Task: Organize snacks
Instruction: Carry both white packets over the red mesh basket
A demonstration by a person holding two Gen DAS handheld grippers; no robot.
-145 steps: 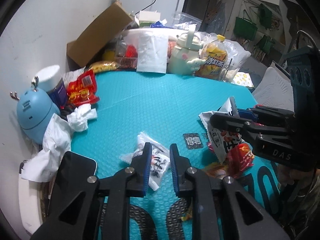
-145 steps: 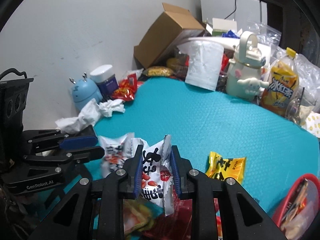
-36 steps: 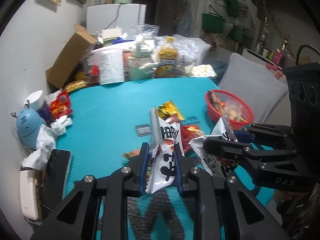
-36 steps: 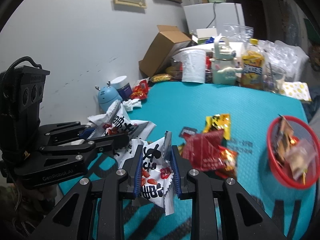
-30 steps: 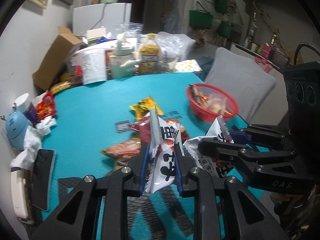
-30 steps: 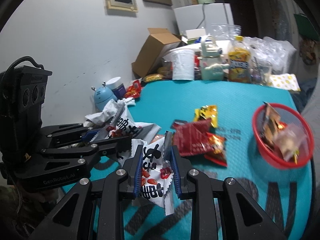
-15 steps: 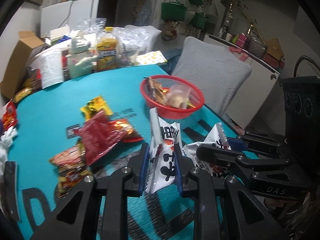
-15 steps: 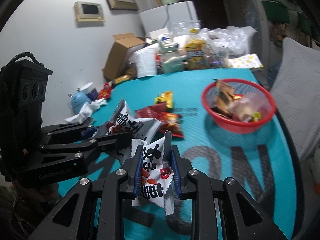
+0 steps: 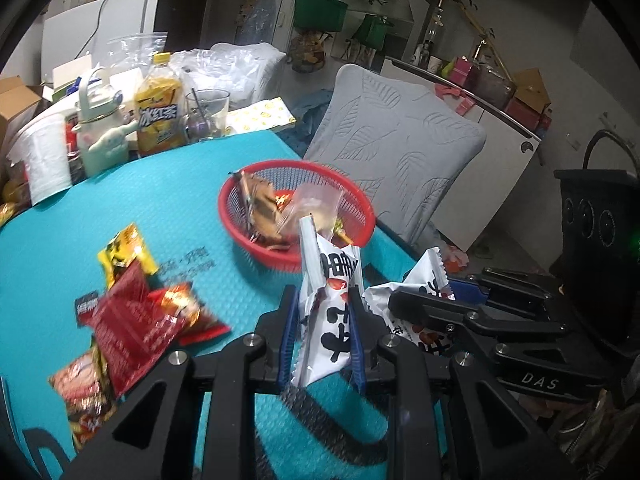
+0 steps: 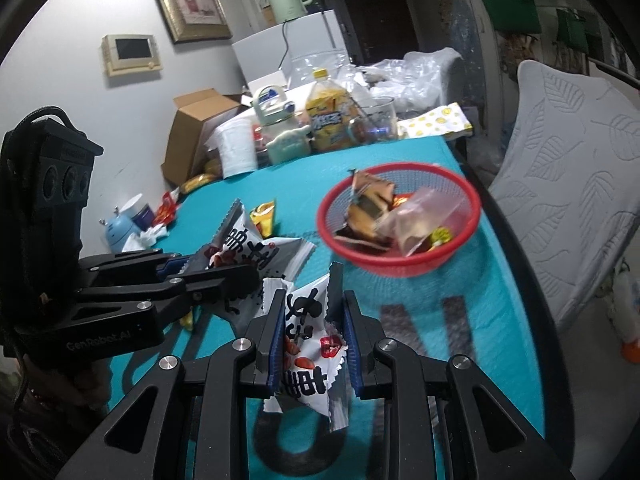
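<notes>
left gripper (image 9: 325, 322) pinching white packet (image 9: 330, 316) (angled down) | right gripper (image 10: 314, 336) likewise

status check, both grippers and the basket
Left gripper shut on a white snack packet. Right gripper shut on its own white packet. Red basket ahead, partly filled. Path clear.
</notes>
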